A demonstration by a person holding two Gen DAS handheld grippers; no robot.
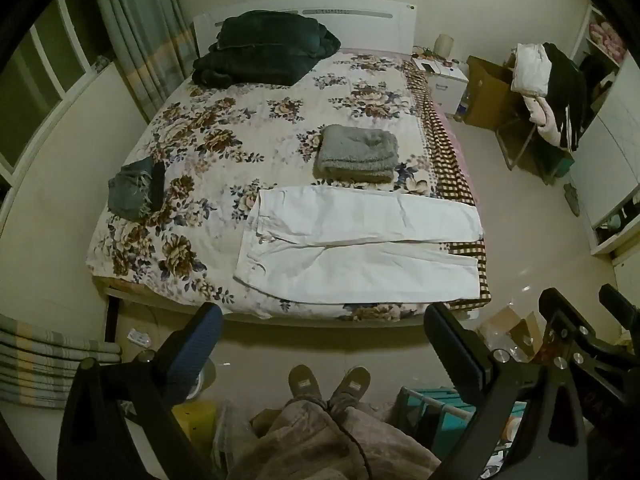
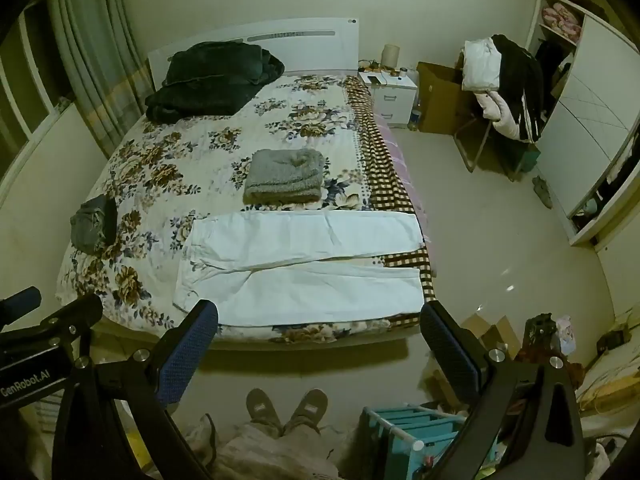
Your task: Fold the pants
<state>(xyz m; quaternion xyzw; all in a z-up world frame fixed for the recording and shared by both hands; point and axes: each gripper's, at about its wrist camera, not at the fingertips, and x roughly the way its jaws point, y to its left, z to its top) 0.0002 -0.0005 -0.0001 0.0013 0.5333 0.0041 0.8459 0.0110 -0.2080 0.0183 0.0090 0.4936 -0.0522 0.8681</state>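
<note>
Bedroom walls in pale cream surround a wide bed [image 1: 168, 168] covered with a white quilt printed in brown and blue flowers, a brown checked blanket showing along its right edge. Across the near end of that bed lie the white cotton pants [image 1: 360, 248], spread flat, waistband to the left and both legs running rightward side by side with a narrow gap between them. No fold shows in them, so by my reading the task stands at its start: everything is still to do, beginning with laying one leg over the other.

Both tools hover above the floor, short of the bed. The left gripper [image 1: 322, 344] has its fingers spread wide and empty; the right gripper [image 2: 318, 340] likewise gapes, holding nothing.

Further up the quilt rest a folded grey fleecy garment [image 1: 356, 156], a small bundle of grey-blue cloth [image 1: 134, 190] and a heap of dark green bedding [image 1: 264, 48] by the headboard. A white nightstand [image 2: 390, 94] and a chair piled with clothes [image 2: 500, 84] stand to the right.
</note>
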